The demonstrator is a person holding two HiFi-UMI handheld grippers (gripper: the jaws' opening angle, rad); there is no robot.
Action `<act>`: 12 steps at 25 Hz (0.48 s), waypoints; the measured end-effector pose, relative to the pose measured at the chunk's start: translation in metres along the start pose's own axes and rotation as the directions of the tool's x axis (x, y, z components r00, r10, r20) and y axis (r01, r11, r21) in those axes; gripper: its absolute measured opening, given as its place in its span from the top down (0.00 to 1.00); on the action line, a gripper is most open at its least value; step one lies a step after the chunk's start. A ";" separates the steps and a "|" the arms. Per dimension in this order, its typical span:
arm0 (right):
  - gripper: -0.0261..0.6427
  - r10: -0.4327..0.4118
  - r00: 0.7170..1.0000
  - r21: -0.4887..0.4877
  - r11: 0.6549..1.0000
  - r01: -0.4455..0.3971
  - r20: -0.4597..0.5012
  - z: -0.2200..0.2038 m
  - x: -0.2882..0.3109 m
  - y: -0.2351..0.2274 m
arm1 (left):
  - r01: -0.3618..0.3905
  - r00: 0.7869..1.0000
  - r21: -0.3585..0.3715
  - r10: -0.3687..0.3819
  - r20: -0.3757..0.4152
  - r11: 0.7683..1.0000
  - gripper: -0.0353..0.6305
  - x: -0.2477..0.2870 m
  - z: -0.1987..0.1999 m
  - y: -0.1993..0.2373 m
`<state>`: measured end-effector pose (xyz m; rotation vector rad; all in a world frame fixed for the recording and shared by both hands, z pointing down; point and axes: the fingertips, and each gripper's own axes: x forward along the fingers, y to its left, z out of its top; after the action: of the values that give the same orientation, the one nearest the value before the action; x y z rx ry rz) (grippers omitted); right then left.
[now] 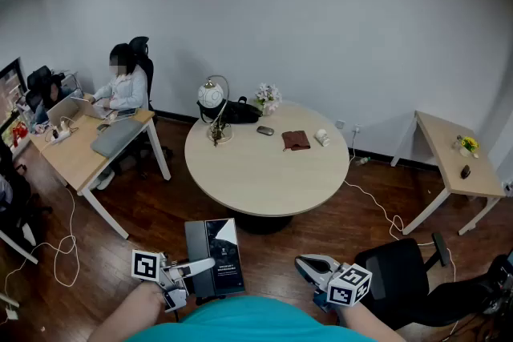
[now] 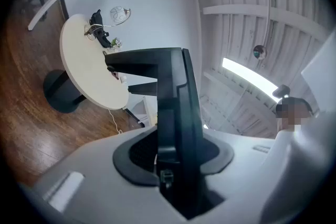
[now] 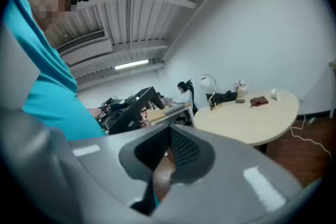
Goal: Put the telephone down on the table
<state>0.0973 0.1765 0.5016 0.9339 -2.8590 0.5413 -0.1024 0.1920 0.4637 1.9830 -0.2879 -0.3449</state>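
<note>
Your left gripper [image 1: 192,268] sits at about 7 o'clock in the head view, just in front of your torso. Its fingers [image 2: 134,157] are clamped on the telephone [image 1: 215,256], a dark, flat slab with a screen. In the left gripper view the phone's edge runs straight up between the two pads. The phone is in the air over the wooden floor [image 1: 152,212], short of the round worktop [image 1: 264,172], which lies at 12 o'clock from it and well apart.

Your right gripper [image 1: 309,263] is at about 5 o'clock in the head view, level with the left one. Its fingers [image 3: 186,149] are drawn together with only a thin slit between the pads and nothing in them.

On the far side of the worktop, from 10 to 1 o'clock, stand a globe lamp [image 1: 211,96], a black bag [image 1: 236,112], flowers [image 1: 267,98], a brown pouch [image 1: 295,140] and a white cup [image 1: 321,137]. The near half is bare.

At 10 o'clock a seated person [image 1: 128,84] works at a desk [image 1: 80,156]. A side table [image 1: 457,160] stands at 3 o'clock, and a black chair [image 1: 393,280] is just beside your right gripper at 4 o'clock.
</note>
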 end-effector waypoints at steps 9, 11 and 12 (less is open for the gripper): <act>0.96 0.014 1.000 -0.008 1.000 -0.014 -0.020 0.002 -0.053 -0.049 | -0.006 1.000 -0.009 0.006 0.030 1.000 0.68 0.067 -0.016 0.000; 0.96 0.014 0.999 -0.016 1.000 -0.015 -0.030 0.001 -0.060 -0.060 | -0.003 1.000 -0.013 0.004 0.031 1.000 0.68 0.080 -0.018 0.002; 0.96 0.013 0.999 -0.018 1.000 -0.014 -0.034 0.000 -0.062 -0.066 | 0.000 1.000 -0.017 0.000 0.030 1.000 0.68 0.086 -0.018 0.003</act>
<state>0.1863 0.1607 0.5098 0.8948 -2.8375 0.5258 -0.0158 0.1759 0.4636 1.9626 -0.3034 -0.3761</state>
